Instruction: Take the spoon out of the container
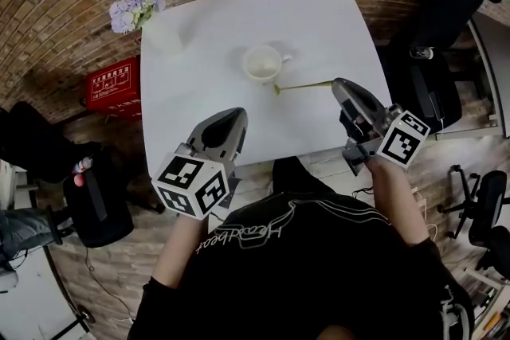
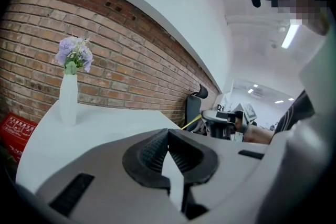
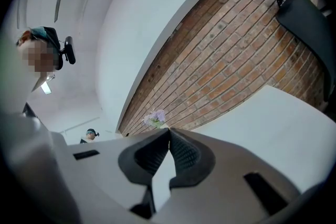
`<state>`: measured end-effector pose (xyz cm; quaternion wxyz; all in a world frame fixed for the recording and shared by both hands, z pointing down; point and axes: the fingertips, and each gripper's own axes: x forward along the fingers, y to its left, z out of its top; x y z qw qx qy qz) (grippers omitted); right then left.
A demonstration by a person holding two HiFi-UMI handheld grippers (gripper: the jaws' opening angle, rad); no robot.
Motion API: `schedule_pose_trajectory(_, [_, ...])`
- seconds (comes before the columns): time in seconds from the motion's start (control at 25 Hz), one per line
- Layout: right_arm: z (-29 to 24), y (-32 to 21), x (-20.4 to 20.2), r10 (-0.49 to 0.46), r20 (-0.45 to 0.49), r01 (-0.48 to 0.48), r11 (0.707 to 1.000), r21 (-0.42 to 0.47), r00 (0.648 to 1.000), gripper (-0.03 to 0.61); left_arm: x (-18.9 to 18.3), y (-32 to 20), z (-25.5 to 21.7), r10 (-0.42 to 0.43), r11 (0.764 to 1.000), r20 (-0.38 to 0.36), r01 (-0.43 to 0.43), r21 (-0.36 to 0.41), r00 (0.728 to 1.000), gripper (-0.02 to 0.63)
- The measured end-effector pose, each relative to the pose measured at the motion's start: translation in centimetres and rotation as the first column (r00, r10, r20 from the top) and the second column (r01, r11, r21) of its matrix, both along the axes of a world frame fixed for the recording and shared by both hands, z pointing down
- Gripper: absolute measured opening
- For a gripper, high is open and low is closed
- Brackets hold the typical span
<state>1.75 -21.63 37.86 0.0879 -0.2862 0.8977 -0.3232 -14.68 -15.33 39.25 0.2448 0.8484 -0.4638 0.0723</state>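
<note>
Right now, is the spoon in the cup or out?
Out. The spoon ends beside the cup, not inside it; the right gripper holds its handle.

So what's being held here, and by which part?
The right gripper seems to pinch the spoon by the tip of its handle; the left gripper holds nothing.

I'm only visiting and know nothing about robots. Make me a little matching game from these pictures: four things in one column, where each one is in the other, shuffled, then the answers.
Things
1. cup
2. spoon
3. flowers
4. red crate

Places
A. on the floor, left of the table
B. in a white vase at a far corner of the table
C. outside the cup, reaching from beside it to the tip of the right claw
D. standing near the middle of the table

Pairs: 1-D, 2-C, 3-B, 4-A
</note>
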Motion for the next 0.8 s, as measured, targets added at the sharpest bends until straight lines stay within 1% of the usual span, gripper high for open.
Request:
schedule_pose_trajectory(0.12, [0.7,1.4,-0.4,-0.017,-0.009,0.017,1.0,-0.021,1.0,-0.002,0.3,0.6,-0.2,0.008,1.0,-0.005,-0.008,0.008,1.0,0.005])
schedule_pose_trajectory(0.28, [0.9,2.3,-0.8,-0.031,-0.019,0.031,0.999,-0.025,0.999,-0.001,0.5,0.7,-0.4,0.021,1.0,-0.008,-0.02,0.017,1.0,0.005])
schedule_pose_trajectory(0.48, [0.8,2.5,-1.0,-0.031,-0.029,0.031,0.999,-0.014,0.999,-0.002,0.3,0.8,-0.2,0.022,1.0,-0.013,-0.022,0.015,1.0,0.005])
schedule_pose_trajectory(0.64, [1.0,2.6,-0.8,-0.024,-0.021,0.023,0.999,-0.029,0.999,-0.002,0.3,1.0,0.1,0.024,1.0,-0.02,-0.024,0.005,1.0,0.005])
schedule_pose_trajectory(0.8, [0.9,2.6,-0.9,-0.024,-0.027,0.023,0.999,-0.028,0.999,-0.002,0.4,1.0,0.1,0.023,1.0,-0.024,-0.023,0.01,0.999,0.005])
